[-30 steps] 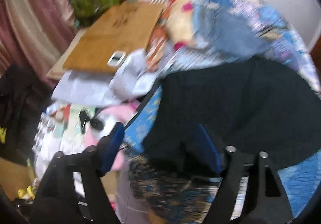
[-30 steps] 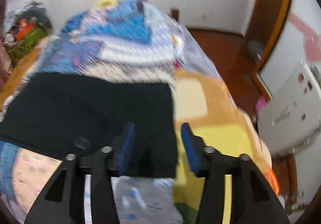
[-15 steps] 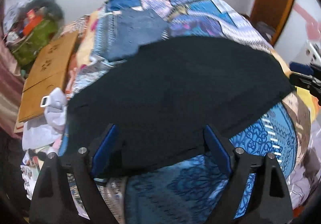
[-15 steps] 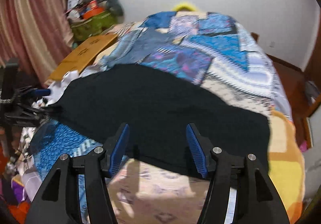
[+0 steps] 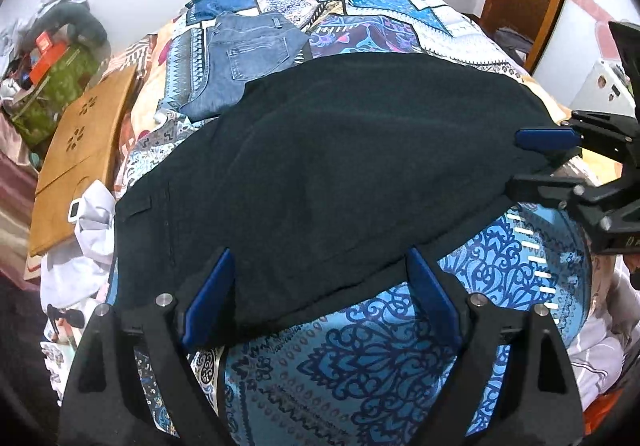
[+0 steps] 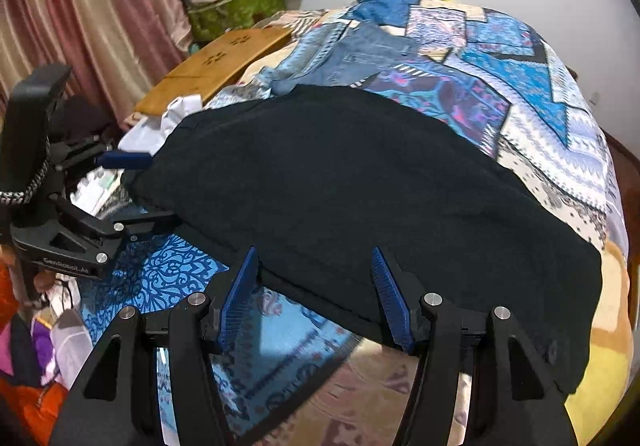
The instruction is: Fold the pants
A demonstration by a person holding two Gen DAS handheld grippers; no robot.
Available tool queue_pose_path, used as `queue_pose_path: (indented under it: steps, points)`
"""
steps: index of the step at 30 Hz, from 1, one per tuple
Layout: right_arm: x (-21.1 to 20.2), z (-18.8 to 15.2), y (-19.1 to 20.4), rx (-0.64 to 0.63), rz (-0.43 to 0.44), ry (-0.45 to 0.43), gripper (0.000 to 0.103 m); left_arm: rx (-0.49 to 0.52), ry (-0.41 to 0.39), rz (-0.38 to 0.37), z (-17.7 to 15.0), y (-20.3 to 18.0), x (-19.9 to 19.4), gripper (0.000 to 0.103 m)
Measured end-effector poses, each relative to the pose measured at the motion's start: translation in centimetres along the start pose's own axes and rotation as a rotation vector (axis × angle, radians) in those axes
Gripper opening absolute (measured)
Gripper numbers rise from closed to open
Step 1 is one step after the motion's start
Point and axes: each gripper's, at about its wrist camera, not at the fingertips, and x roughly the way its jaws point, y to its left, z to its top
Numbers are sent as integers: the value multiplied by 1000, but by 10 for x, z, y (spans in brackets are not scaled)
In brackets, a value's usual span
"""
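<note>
You are holding both grippers, left (image 5: 320,294) and right (image 6: 316,294), spread wide and gripping nothing, at the near edge of the one pair of black pants (image 5: 340,174) lying flat across the patterned bedspread (image 5: 360,358). One pair of jeans (image 5: 244,58) is lying beyond.

Black pants (image 5: 340,166) (blue patchwork bedspread (image 5: 380,358))
</note>
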Motion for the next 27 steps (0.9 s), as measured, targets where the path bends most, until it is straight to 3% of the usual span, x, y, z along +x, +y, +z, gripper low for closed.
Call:
queue_pose_path:
  steps: [3, 5, 12, 14, 16, 18, 22, 27]
  points:
    - [6, 2, 6, -23, 6, 8, 55, 45, -13, 22, 6, -6, 0, 87]
    - [7, 6, 9, -30, 12, 9, 55, 57, -22, 30, 13, -7, 1, 77]
    - [15, 15, 26, -72, 56, 5, 55, -50, 15, -120, 22, 8, 9, 49]
    - [20, 17, 30, -93, 42, -5, 42, -74, 12, -150, 19, 9, 8, 40]
    - [24, 18, 33, -106, 24, -7, 20, -63, -2, -141, 17, 7, 5, 33]
    - [23, 22, 31, -77, 63, -9, 11, -60, -12, -138, 17, 5, 0, 25]
    - [14, 22, 32, -59, 99, -33, 5, -43, -35, -125, 17, 1, -11, 16]
    - [10, 13, 35, -47, 136, -20, 5, -21, -15, -138, 8, -1, -14, 15]
